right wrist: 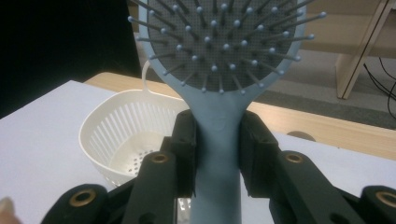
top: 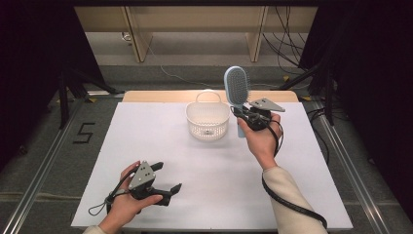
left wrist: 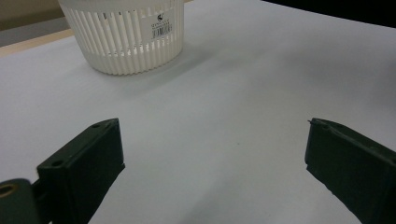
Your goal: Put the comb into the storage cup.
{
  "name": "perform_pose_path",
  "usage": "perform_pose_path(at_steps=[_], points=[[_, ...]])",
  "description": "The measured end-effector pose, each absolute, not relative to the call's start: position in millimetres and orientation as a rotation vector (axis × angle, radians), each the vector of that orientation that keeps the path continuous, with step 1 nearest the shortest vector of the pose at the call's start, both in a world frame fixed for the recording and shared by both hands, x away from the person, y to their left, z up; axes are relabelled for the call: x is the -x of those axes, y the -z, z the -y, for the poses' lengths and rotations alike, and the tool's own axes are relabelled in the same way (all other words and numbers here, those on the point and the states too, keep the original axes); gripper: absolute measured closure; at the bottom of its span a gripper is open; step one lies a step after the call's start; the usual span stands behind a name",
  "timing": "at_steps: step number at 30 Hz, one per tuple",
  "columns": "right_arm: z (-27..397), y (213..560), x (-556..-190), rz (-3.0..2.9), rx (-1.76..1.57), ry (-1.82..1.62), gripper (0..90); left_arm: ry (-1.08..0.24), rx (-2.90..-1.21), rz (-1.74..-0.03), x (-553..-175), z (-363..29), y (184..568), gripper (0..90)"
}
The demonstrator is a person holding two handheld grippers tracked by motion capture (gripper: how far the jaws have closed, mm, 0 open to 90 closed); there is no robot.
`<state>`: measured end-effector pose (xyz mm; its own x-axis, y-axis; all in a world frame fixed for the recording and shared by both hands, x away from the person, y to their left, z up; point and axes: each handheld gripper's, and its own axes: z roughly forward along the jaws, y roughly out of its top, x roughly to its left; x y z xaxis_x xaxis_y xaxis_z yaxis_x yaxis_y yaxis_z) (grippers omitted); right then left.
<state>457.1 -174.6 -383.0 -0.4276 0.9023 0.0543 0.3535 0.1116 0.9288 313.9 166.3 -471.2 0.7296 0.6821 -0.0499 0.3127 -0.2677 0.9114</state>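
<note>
My right claw [top: 245, 116] pinches a blue hairbrush [top: 236, 87] by its handle, both pads pressed flat against the neck just below the bristle head. The brush stands upright above the surface [top: 214, 195], just beside the right rim of the white basket [top: 208, 122], which sits near the far edge. My left claw [top: 168, 178] is spread wide with nothing between its pads, resting low near the front left corner. Between it and the basket lies a broad bare stretch of white surface. Beyond the far edge the floor drops away toward wooden furniture legs.
</note>
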Motion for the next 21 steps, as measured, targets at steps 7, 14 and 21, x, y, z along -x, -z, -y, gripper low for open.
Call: perform_pose_path(at_steps=[7,14,21], points=[[173.4,381.3,-458.0,-1.844,-1.215,-1.31,70.3,-0.433,-1.865,-0.771,-313.9,-166.2,471.1,3.9],[172.0,379.4,-458.8,-1.843,-1.211,-1.31,70.3,-0.433,-1.865,-0.771,-314.0,-166.2,471.2,4.0],[170.0,377.8,-459.9,-1.843,-1.206,-1.312,70.3,-0.433,-1.864,-0.772,-313.9,-166.3,471.1,4.0]])
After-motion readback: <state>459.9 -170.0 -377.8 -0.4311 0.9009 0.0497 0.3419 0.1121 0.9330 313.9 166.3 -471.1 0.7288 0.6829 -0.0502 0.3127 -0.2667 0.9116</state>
